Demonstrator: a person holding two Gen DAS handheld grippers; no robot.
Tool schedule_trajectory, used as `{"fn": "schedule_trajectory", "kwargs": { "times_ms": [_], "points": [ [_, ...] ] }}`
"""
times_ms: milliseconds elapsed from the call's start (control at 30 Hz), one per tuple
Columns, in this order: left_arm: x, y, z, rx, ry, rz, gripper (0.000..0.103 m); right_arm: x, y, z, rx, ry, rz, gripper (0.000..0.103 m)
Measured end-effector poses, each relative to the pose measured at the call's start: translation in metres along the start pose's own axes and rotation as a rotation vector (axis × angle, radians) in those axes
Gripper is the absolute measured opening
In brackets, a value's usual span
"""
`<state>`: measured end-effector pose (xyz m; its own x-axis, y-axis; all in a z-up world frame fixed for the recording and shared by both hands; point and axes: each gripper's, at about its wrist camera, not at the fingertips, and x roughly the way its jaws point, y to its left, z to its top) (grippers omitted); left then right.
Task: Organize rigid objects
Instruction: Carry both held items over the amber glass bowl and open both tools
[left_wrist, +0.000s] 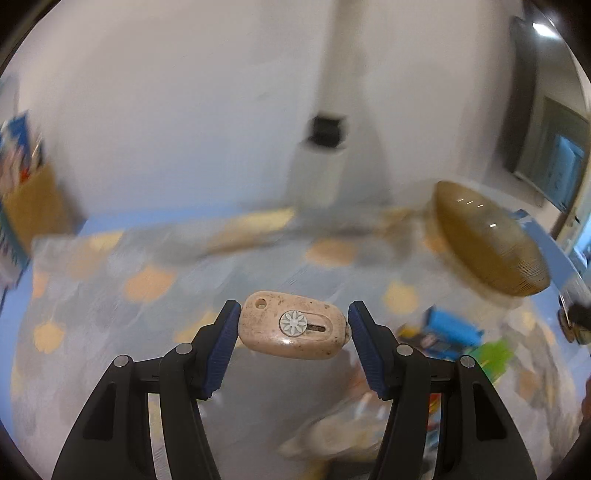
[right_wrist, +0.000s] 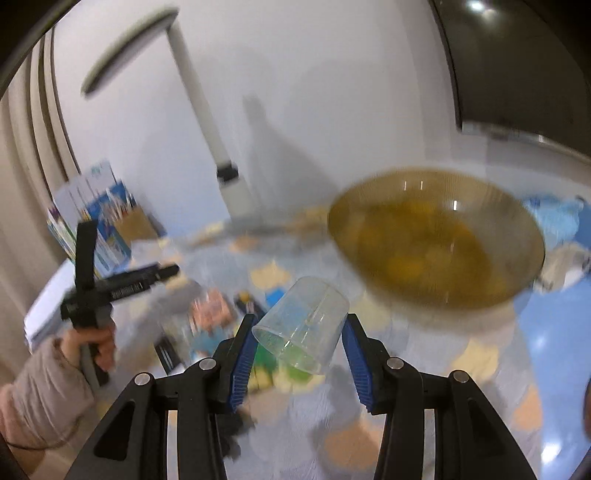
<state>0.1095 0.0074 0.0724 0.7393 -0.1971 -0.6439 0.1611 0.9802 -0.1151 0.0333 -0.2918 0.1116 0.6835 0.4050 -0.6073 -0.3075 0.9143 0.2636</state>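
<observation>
My left gripper (left_wrist: 293, 328) is shut on a beige speckled utility knife (left_wrist: 291, 325) with a grey flower-shaped slider, held above the patterned table. My right gripper (right_wrist: 299, 341) is shut on a clear plastic cup (right_wrist: 301, 328), tilted with its mouth toward the camera. An amber glass bowl (right_wrist: 436, 240) sits on the table ahead and to the right of the cup; it also shows at the right of the left wrist view (left_wrist: 487, 236). The left gripper's handle (right_wrist: 92, 273), held in a hand, shows at the left of the right wrist view. Both views are motion-blurred.
A tablecloth with orange hexagons (left_wrist: 147, 284) covers the table. Blue and green objects (left_wrist: 461, 339) lie at right in the left view. A cardboard box with colourful booklets (right_wrist: 107, 218) stands at the far left by the white wall. Small cluttered items (right_wrist: 210, 314) lie mid-table.
</observation>
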Motion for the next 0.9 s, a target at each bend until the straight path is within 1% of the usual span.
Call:
{"fn": "schedule_trajectory", "kwargs": {
  "times_ms": [133, 200, 267, 367, 400, 433, 500, 600, 700, 733, 767, 800, 833, 900],
  "points": [
    [0.002, -0.056, 0.032, 0.082, -0.040, -0.070, 0.057, 0.003, -0.018, 0.032, -0.010, -0.018, -0.016, 0.046],
    [0.007, -0.080, 0.045, 0.102, -0.047, -0.115, 0.057, 0.008, -0.029, 0.045, -0.002, -0.022, -0.023, 0.046],
    [0.015, -0.113, 0.058, 0.131, -0.055, -0.171, 0.057, 0.012, -0.048, 0.058, 0.038, -0.031, -0.026, 0.046],
    [0.028, -0.153, 0.068, 0.179, -0.057, -0.225, 0.057, 0.019, -0.075, 0.073, 0.103, -0.041, -0.019, 0.046],
    [0.035, -0.165, 0.070, 0.190, -0.046, -0.240, 0.057, 0.022, -0.084, 0.076, 0.116, -0.042, -0.022, 0.046],
    [0.044, -0.178, 0.072, 0.189, -0.015, -0.263, 0.057, 0.025, -0.094, 0.080, 0.128, -0.040, -0.030, 0.046],
    [0.055, -0.194, 0.073, 0.185, 0.011, -0.296, 0.057, 0.032, -0.105, 0.085, 0.136, -0.027, -0.040, 0.046],
    [0.068, -0.214, 0.070, 0.207, 0.032, -0.302, 0.057, 0.042, -0.120, 0.088, 0.149, -0.015, -0.055, 0.046],
    [0.077, -0.222, 0.066, 0.214, 0.056, -0.325, 0.058, 0.047, -0.134, 0.088, 0.175, -0.017, -0.046, 0.046],
    [0.078, -0.224, 0.066, 0.216, 0.061, -0.325, 0.062, 0.049, -0.138, 0.089, 0.180, -0.017, -0.048, 0.059],
    [0.079, -0.226, 0.066, 0.216, 0.070, -0.324, 0.085, 0.051, -0.141, 0.090, 0.187, -0.004, -0.046, 0.091],
    [0.082, -0.228, 0.065, 0.216, 0.102, -0.331, 0.102, 0.055, -0.143, 0.091, 0.192, 0.024, -0.031, 0.103],
    [0.082, -0.229, 0.065, 0.215, 0.112, -0.344, 0.102, 0.056, -0.144, 0.092, 0.194, 0.042, -0.008, 0.103],
    [0.075, -0.228, 0.064, 0.222, 0.099, -0.361, 0.102, 0.060, -0.144, 0.093, 0.200, 0.077, 0.022, 0.103]
  ]
}}
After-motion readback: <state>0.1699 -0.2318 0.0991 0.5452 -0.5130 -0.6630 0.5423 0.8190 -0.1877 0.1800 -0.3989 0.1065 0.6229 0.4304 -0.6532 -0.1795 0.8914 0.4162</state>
